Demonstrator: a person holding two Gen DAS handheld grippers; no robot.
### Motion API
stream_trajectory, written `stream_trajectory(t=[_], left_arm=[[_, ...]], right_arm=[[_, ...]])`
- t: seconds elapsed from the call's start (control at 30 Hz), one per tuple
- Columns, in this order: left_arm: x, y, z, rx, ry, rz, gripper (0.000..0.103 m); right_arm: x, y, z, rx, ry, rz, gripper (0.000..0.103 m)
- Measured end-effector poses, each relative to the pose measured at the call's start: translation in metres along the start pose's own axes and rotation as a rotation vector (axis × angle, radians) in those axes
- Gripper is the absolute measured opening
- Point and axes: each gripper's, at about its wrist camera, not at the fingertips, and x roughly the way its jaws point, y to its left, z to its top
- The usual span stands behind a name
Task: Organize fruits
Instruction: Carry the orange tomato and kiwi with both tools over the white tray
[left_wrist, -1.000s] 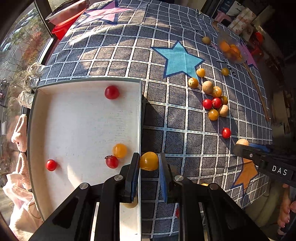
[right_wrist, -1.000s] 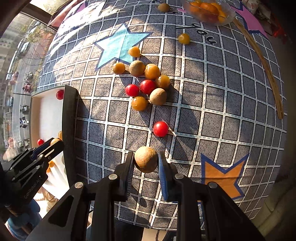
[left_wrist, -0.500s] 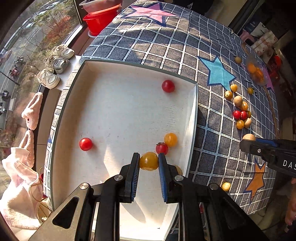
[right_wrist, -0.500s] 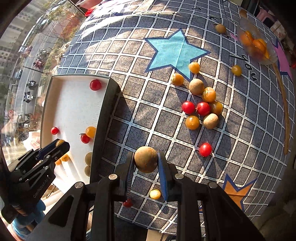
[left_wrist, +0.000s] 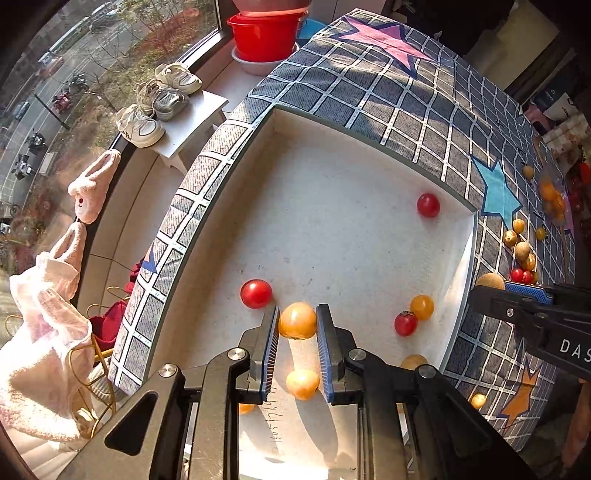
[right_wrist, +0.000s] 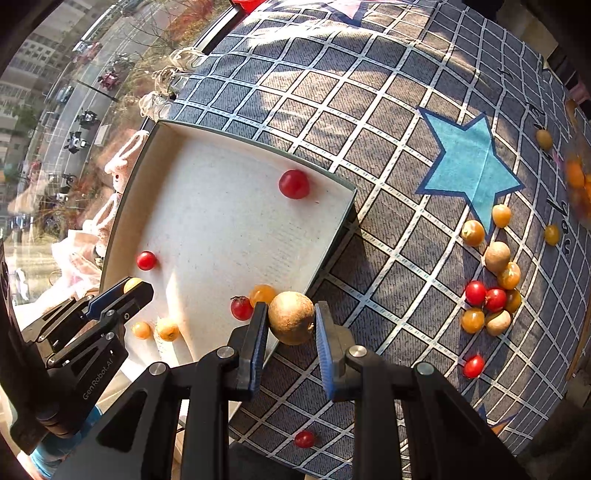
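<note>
Both tools have travelled since a second ago: then the left one sat at the tray's edge and the right one low over the cloth; now both hang at the white tray (left_wrist: 369, 155). Left tool (left_wrist: 297, 325) is clenched on a yellow-orange tomato (left_wrist: 297, 320) above the tray floor, pads pressing its widest part from either side. Right tool (right_wrist: 291, 325) grips a brown round fruit (right_wrist: 291, 316) the same way, over the tray's near wall.

Going by looks, the tomato is light, smooth-skinned and soft, so it could slip or split under a hard squeeze; a gentle hold across the middle suits it. The brown fruit appears rougher and firmer, less likely to slide.

Further out, the tray holds red tomatoes (left_wrist: 256, 293), more orange ones (left_wrist: 422, 307) and another brown fruit (left_wrist: 413, 362). Beyond it, a cluster of loose fruit (right_wrist: 487, 302) lies on the checked cloth of the table (right_wrist: 369, 118), well apart from the tray.
</note>
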Motion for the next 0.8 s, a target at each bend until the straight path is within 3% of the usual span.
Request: stream_trajectory(t=[0.3, 0.57, 0.8], left_arm=[[0.024, -0.008, 0.04, 0.021, -0.002, 0.017, 0.022], [0.047, -0.011, 0.045, 0.035, 0.042, 0.041, 0.022], [0.046, -0.016, 0.047, 0.056, 0.032, 0.065, 0.022]], right_arm=[[0.019, 0.009, 0.024, -0.02, 0.023, -0.011, 0.027], [0.039, 0.01, 0.034, -0.031, 0.059, -0.018, 0.027], [0.054, 0.015, 0.036, -0.052, 0.086, -0.032, 0.027]])
